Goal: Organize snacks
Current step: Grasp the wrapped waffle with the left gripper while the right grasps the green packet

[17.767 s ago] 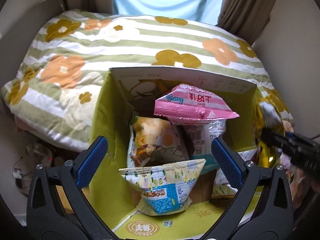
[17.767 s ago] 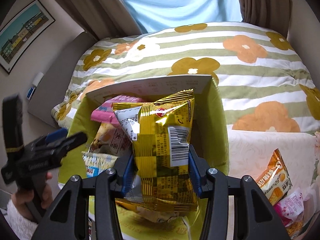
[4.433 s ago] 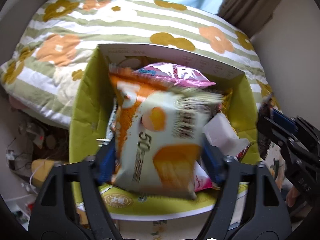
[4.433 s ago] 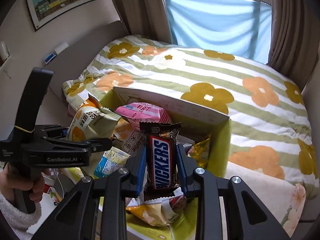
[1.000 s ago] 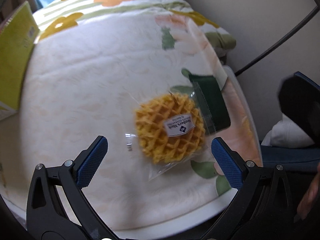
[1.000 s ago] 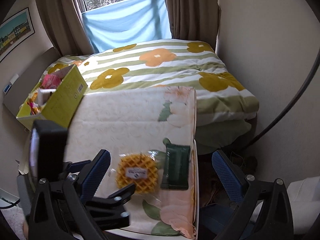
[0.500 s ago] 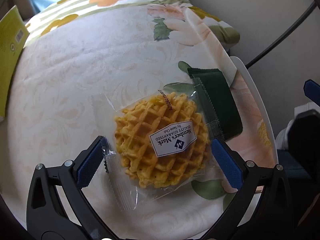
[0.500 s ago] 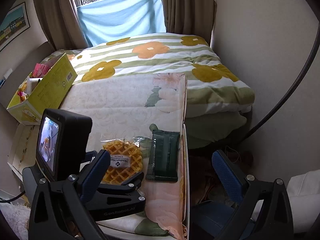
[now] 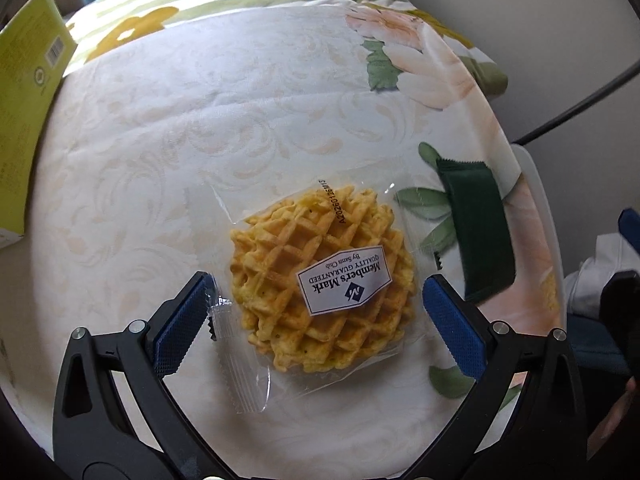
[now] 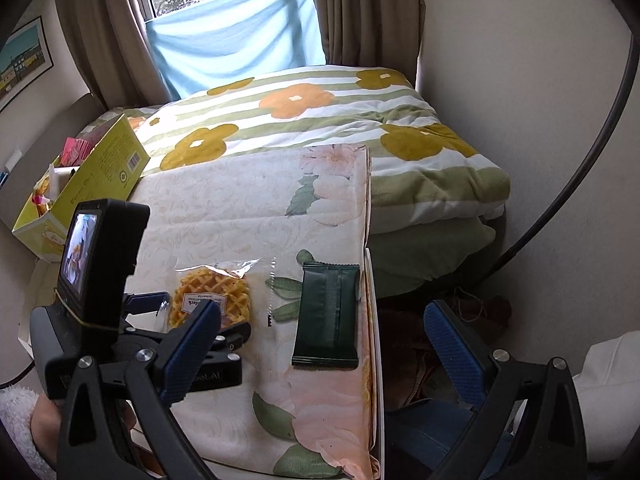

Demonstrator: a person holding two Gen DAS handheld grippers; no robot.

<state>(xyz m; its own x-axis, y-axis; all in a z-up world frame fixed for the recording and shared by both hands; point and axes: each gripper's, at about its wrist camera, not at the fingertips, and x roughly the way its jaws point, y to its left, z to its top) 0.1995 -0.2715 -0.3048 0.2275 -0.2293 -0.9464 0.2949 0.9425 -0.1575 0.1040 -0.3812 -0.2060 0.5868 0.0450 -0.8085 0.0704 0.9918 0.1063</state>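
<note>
Wrapped waffle (image 9: pixel 320 280) lies flat on the desk (image 9: pixel 160 140), between the wide-open left tool (image 9: pixel 316 312), not yet gripped. Dark green packet (image 9: pixel 476 236) just right of it. Right tool (image 10: pixel 320 344) open, empty. Yellow box (image 10: pixel 100 168), far left, already holds snacks; two left.

The waffle packet (image 9: pixel 320 280) bears a white label (image 9: pixel 344 286) reading "Member's Mark, QUALITY GUARANTEED, by Sams Club"; a printed code on its wrapper begins "A2026". The yellow-green box (image 9: pixel 24 92) shows a barcode, digits unreadable.
</note>
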